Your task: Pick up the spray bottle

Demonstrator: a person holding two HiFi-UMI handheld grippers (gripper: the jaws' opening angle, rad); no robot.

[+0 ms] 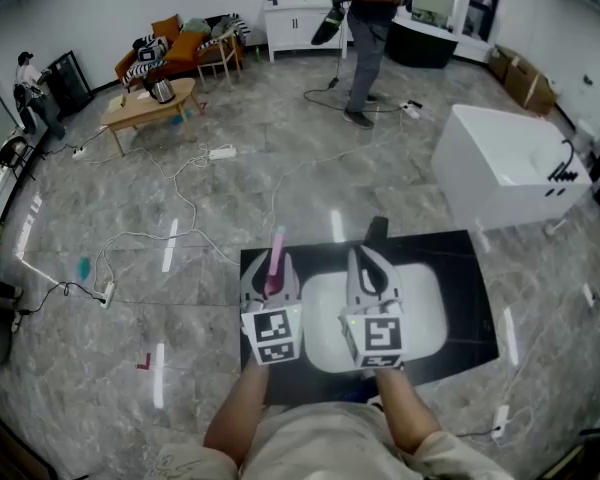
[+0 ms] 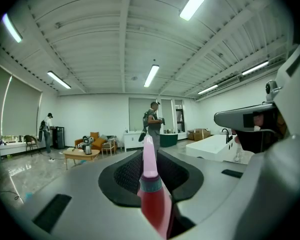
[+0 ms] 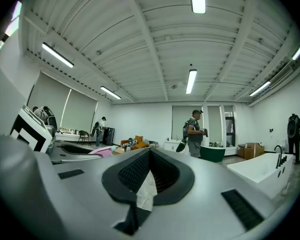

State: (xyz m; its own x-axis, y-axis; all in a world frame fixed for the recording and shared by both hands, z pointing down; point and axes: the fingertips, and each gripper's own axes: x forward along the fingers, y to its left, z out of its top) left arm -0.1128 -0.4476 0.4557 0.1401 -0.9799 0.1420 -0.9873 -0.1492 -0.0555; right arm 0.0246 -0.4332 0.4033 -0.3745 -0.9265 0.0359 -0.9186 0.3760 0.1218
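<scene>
The spray bottle (image 2: 151, 196) has a red body and a pale pink nozzle. It stands upright between the jaws of my left gripper (image 2: 150, 171), which is shut on it. In the head view the bottle (image 1: 275, 260) sticks up from the left gripper (image 1: 271, 276) above the left side of a black mat (image 1: 470, 268). My right gripper (image 1: 371, 271) hovers beside it over a white basin (image 1: 425, 303). In the right gripper view that gripper (image 3: 149, 178) is shut on a scrap of white cloth (image 3: 146, 191).
A white bathtub (image 1: 510, 163) stands to the right. A person with a vacuum (image 1: 365, 28) stands at the far side, another person (image 1: 28, 88) at the far left. A wooden table (image 1: 145, 108) and cables (image 1: 195, 168) lie on the marble floor.
</scene>
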